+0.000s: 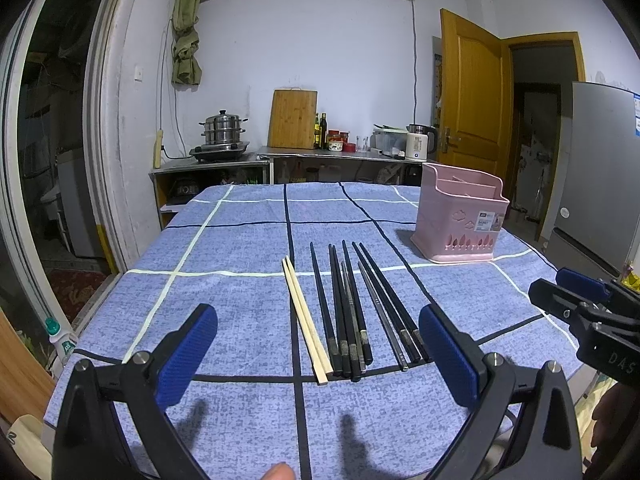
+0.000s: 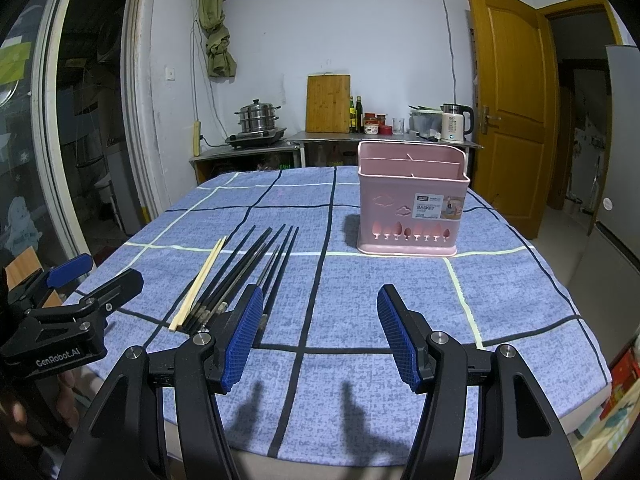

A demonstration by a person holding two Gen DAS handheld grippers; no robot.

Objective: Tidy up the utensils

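Several black chopsticks (image 1: 348, 308) and a pale wooden pair (image 1: 305, 320) lie side by side on the blue checked tablecloth (image 1: 224, 288). They also show in the right wrist view, black chopsticks (image 2: 248, 268) and wooden pair (image 2: 198, 284). A pink utensil basket (image 1: 460, 216) with dividers stands upright at the back right; it shows straight ahead in the right wrist view (image 2: 412, 208). My left gripper (image 1: 318, 350) is open above the near ends of the chopsticks. My right gripper (image 2: 320, 328) is open and empty, to the right of the chopsticks.
A kitchen counter (image 1: 328, 154) with a steamer pot, cutting board, bottles and kettle runs along the back wall. A wooden door (image 1: 472, 96) stands open at the right. The table's near edge (image 2: 400, 456) is close below the grippers.
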